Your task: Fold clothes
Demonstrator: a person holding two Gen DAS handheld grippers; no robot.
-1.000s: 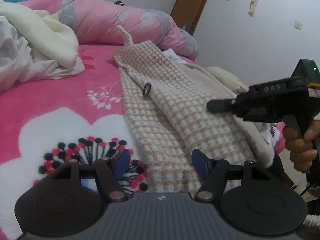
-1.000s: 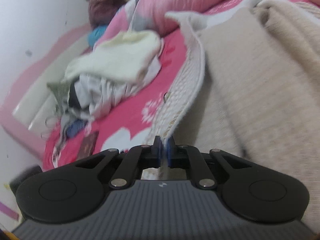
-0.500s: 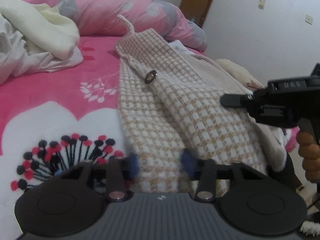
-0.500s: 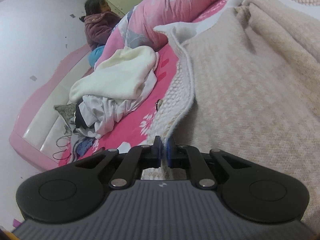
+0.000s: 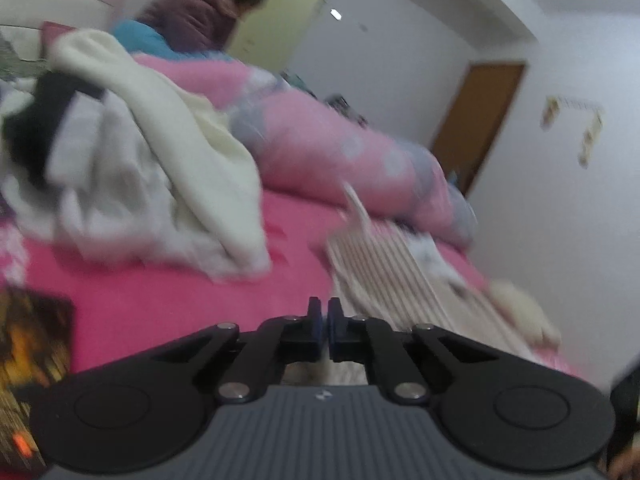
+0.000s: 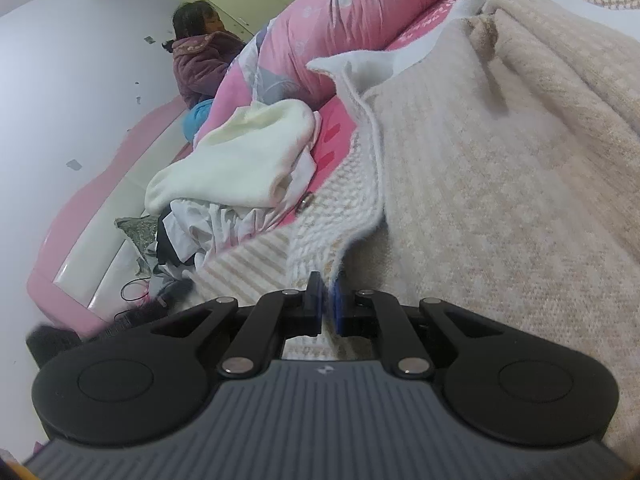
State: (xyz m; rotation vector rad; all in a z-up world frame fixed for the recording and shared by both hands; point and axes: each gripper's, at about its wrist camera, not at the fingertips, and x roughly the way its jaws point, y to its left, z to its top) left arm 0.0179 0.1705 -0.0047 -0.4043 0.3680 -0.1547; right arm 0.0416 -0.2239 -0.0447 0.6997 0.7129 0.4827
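Observation:
A beige-and-white checked coat [image 5: 384, 264] lies on the pink bed, blurred in the left wrist view. My left gripper [image 5: 324, 312] is shut, and pale fabric of the coat shows just under its closed pads. In the right wrist view the coat's checked outer side [image 6: 332, 208] and its beige fleecy lining [image 6: 500, 200] fill the right half, with a metal button [image 6: 304, 203] near the edge. My right gripper [image 6: 326, 300] is shut on the coat's white-trimmed edge, which runs up from between the pads.
A heap of white and cream clothes [image 5: 152, 184] lies on the pink sheet [image 5: 180, 300] to the left. A rolled pink quilt [image 5: 340, 156] runs along the back. A person [image 6: 200, 60] sits at the bed's far end. A brown door [image 5: 476, 120] stands behind.
My left gripper went from open over the coat's hem to shut, then swung up and left, blurring its view. The right gripper stayed shut on the coat's edge and shifted slightly.

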